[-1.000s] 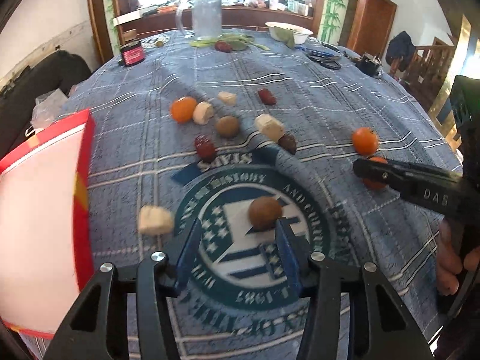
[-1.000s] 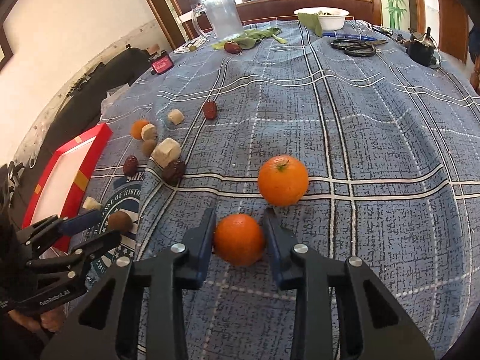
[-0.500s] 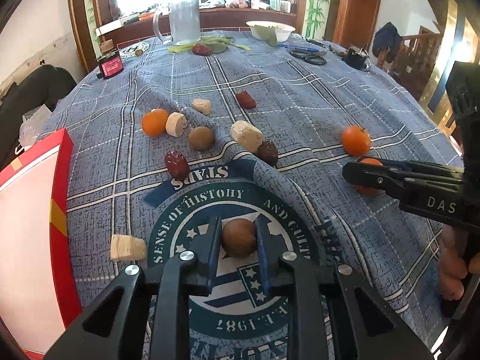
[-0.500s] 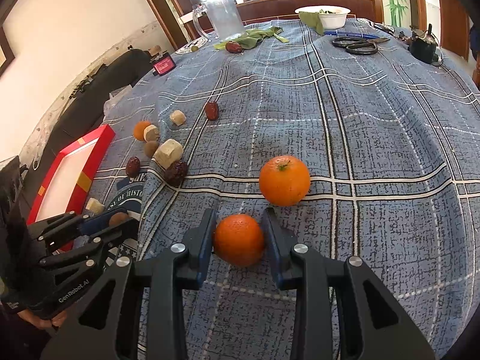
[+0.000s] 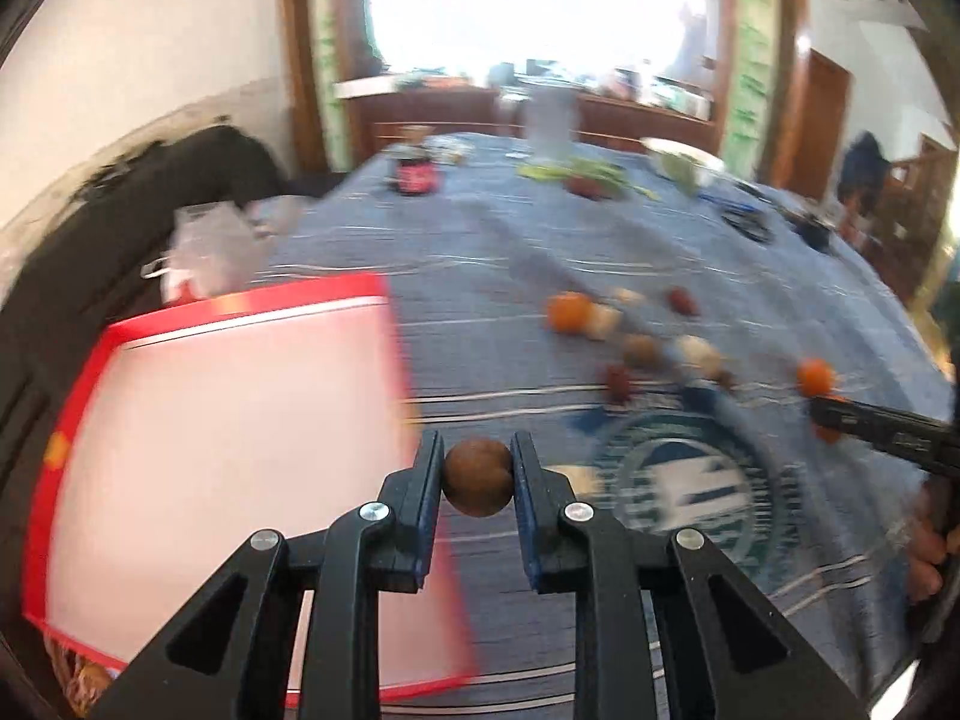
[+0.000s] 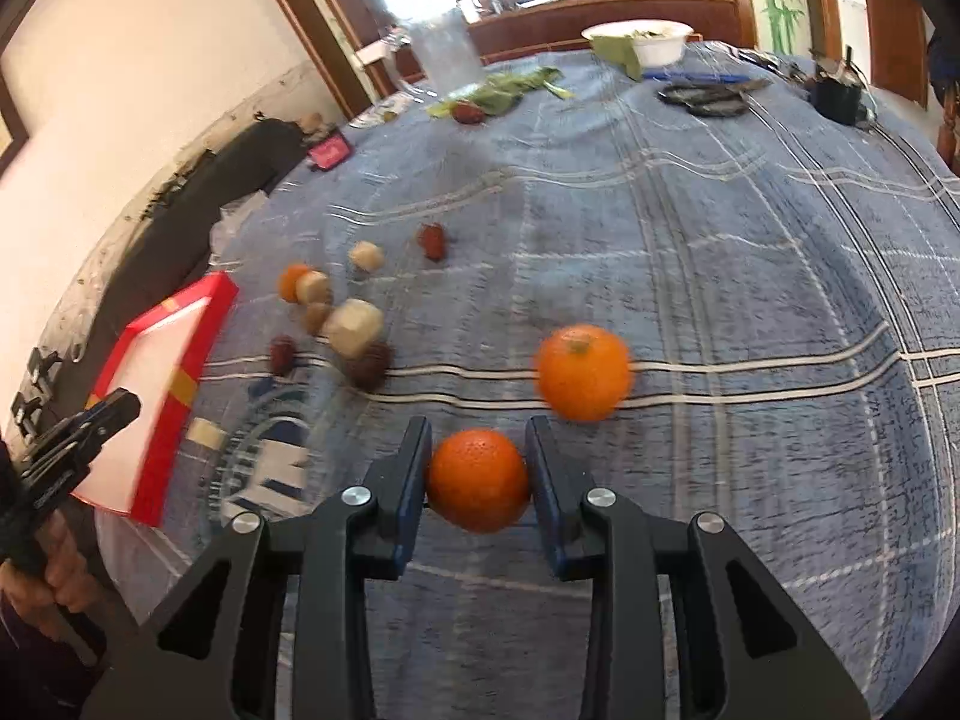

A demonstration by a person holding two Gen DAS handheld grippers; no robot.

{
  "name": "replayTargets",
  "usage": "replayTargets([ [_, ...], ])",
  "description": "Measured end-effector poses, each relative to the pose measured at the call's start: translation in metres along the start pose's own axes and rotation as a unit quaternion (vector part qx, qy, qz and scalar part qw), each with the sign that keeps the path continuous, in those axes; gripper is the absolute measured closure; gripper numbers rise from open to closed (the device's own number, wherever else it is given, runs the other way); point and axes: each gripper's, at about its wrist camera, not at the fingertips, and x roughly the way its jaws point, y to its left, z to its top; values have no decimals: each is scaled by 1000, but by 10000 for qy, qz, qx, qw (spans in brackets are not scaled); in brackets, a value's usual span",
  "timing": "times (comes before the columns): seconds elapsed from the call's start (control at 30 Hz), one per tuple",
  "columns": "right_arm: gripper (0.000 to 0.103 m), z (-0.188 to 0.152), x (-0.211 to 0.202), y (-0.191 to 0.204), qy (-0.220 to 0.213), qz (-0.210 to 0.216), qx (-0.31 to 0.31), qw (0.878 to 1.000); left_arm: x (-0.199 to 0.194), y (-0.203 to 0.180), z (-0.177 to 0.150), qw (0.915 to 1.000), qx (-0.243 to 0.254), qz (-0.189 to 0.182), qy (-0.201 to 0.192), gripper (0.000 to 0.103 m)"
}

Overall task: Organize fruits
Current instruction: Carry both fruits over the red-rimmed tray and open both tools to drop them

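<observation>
My left gripper (image 5: 477,471) is shut on a round brown fruit (image 5: 478,478) and holds it in the air near the right edge of a red-rimmed tray (image 5: 84,360) with a pale inside. My right gripper (image 6: 478,474) is shut on a small orange (image 6: 477,480) above the blue cloth. A second orange (image 6: 582,373) lies just beyond it to the right. More fruit lies scattered on the cloth: a third orange (image 6: 292,282), dark red dates (image 6: 431,240), a brown fruit and pale chunks (image 6: 354,327). The left wrist view is blurred.
The tray (image 6: 180,324) sits at the table's left edge beside a dark sofa (image 5: 120,210). At the far end stand a glass jug (image 6: 447,51), a white bowl (image 6: 639,39), green leaves, scissors (image 6: 708,99) and a small black pot (image 6: 837,96). A round crest is printed on the cloth.
The left gripper has lifted the brown fruit off the crest and swung left toward the tray. The right gripper has raised its orange off the cloth.
</observation>
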Motion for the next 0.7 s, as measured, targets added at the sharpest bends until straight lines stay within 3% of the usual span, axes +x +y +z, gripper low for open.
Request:
replayTargets([
  [0.2, 69, 14, 5, 81, -11, 626, -617, 9961, -1, 53, -7, 9972, -365, 652, 1, 81],
  [0.37, 68, 20, 40, 158, 401, 1168, -1099, 9862, 3, 78, -17, 9945, -573, 857, 169, 81],
  [0.53, 68, 3, 71, 230, 731, 1579, -1575, 9721, 8, 100, -25, 9913, -747, 1030, 338, 81],
  [0.7, 68, -19, 102, 264, 1089, 1645, -1758, 9645, 10, 124, -36, 9859, -939, 1302, 468, 81],
])
